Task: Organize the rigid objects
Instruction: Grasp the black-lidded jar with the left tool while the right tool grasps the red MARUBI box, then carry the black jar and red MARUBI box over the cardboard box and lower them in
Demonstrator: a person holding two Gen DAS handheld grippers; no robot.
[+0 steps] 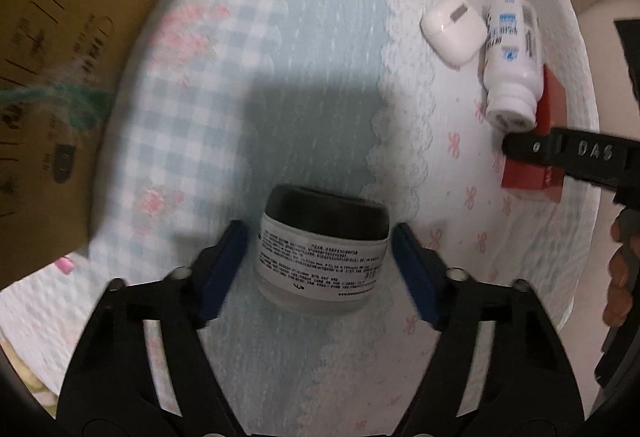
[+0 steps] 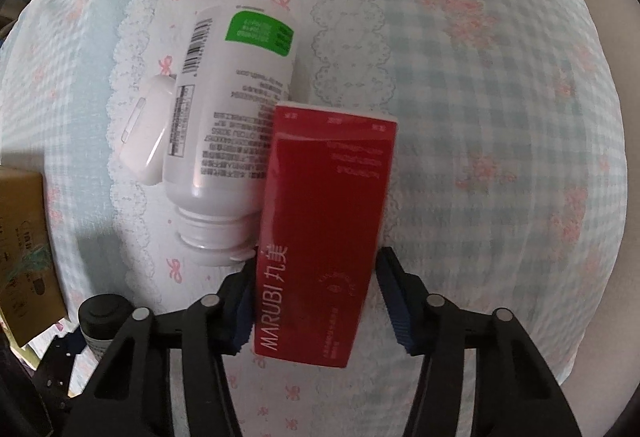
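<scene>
Straddling the jar (image 1: pixel 324 253), the left hand-held gripper (image 1: pixel 320 273) had its blue pads (image 1: pixel 224 269) close on both sides of the glass, but a thin gap seemed to remain on each side, so I judged it as spread, not yet pinching. The jar lay on its side on the bed (image 1: pixel 312 37), near the middle of the cover, with the dark lid turned away. A round jar lying so could roll out from between the pads if one pad met it first.

The right hand-held gripper (image 2: pixel 316 297) stood over the red box (image 2: pixel 328 229), near the edge of the bed. Its left pad (image 2: pixel 244 301) appeared to touch the box, while the right pad (image 2: pixel 394 297) stood just apart, so the jaws were still not pressed on it. The white bottle (image 2: pixel 228 129) lay against the box, its cap beside the left pad, and the white earbud case (image 2: pixel 146 129) touched the bottle. A closing pad could catch the cap, or the lifted box could drag the bottle and push the case toward the edge.
</scene>
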